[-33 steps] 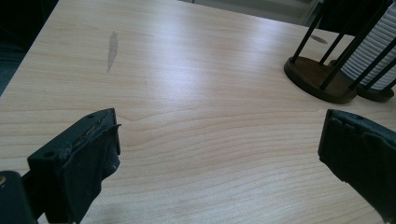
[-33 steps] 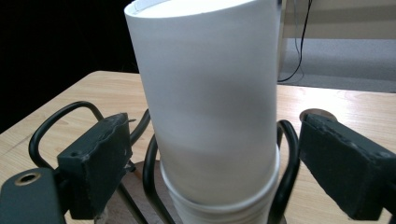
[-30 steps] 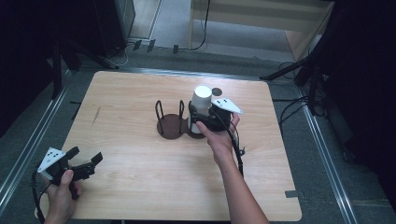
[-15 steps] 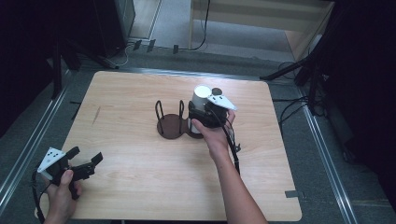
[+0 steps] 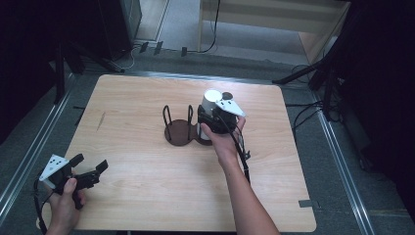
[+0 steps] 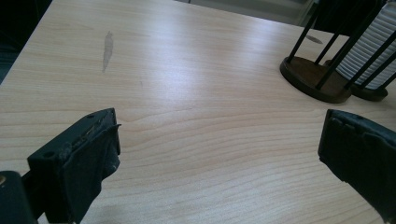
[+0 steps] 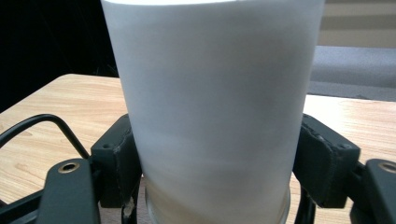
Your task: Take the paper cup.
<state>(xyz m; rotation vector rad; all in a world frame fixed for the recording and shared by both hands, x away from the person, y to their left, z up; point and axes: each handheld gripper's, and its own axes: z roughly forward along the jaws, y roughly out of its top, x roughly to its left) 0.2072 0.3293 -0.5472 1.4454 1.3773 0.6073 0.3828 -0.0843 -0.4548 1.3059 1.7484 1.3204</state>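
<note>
- Landmark: the dark wooden cup holder (image 5: 188, 131), a double round base with upright black wire loops, standing near the middle of the table (image 5: 147, 196). All places below are given from it.
- White cup (image 5: 211, 110): it stands upright at the holder's right-hand ring, its long axis vertical, its open mouth up. In the right gripper view the cup (image 7: 212, 107) rises straight between your two black jaws, and a wire loop (image 7: 46, 128) of the holder curves just beside the jaw at the left of that view.
- Right hand-held gripper (image 5: 213, 117): it sits at the holder's right ring, pointed level at the cup from your side of the table. Its jaws have just been closing with the cup between them, and both pads (image 7: 119, 161) now lie against the cup's lower wall, one on each side. Read this as a grip across the cup's width, square to its axis.
- Left hand-held gripper (image 5: 90, 174): it hovers well apart from the holder, toward the table's near left corner, jaws spread wide with bare tabletop between them. From it the holder (image 6: 315, 77) lies ahead and to the right.
- Governing relation: the cup's axis is vertical and the wire loops stand around it, so the likely clear path out of the holder is straight up along that axis. Your right hand is the nearer one and already has the cup.
- Small dark round object (image 5: 227, 96): it lies on the table just beyond the cup; what it is cannot be told.
</note>
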